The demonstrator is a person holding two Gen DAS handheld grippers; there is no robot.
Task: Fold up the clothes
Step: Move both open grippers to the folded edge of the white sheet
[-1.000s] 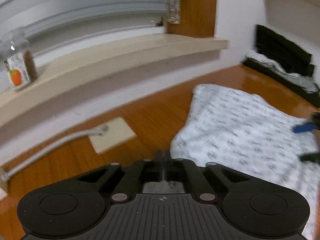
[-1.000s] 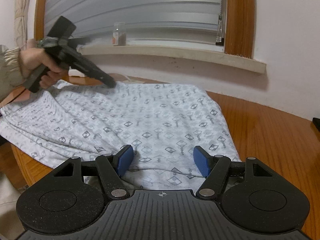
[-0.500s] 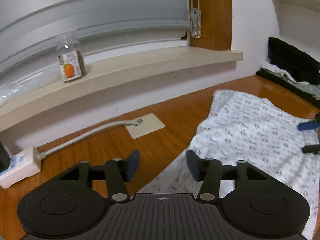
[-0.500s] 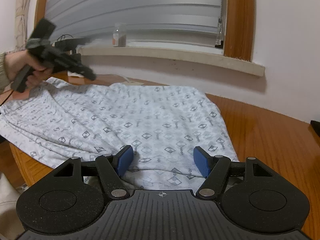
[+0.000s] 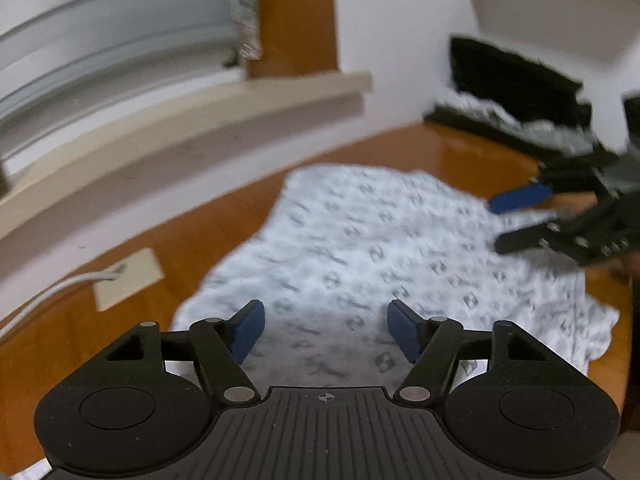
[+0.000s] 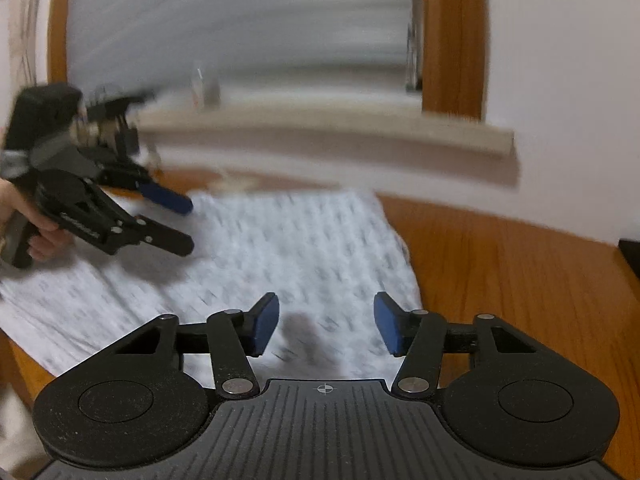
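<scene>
The left gripper (image 5: 326, 330) was spread wide, its blue pads (image 5: 248, 330) apart over the near edge of the cloth (image 5: 360, 240) and holding nothing. The right gripper (image 6: 326, 322) was spread too, empty, above the cloth's near right corner, with a dark shadow on the fabric between its fingers. Each tool showed in the other's view: the left one at the far left, gripped by a hand (image 6: 38, 226), the right one at the far right edge, both with fingers parted above the fabric.

The cloth, white with a small grey print, lay spread on the wooden table (image 6: 520, 272), flat in the middle and rumpled along its edges. In the right view lines ran along its left part; blur hid whether they were creases or layered edges. One edge reached the table's rim at the left of that view. A cable (image 5: 52, 288) and a pale plate (image 5: 128, 278) lay on the wood beside the cloth, under the sill (image 5: 180, 136).

Both views were smeared, which suggests fast motion. The risks as I judge them: a fast pinch might catch only one layer, or bunch the thin fabric so that a fold came out crooked; a pull towards the rim might drag the cloth off the table; a wide sweep on the left might snag the cable.
</scene>
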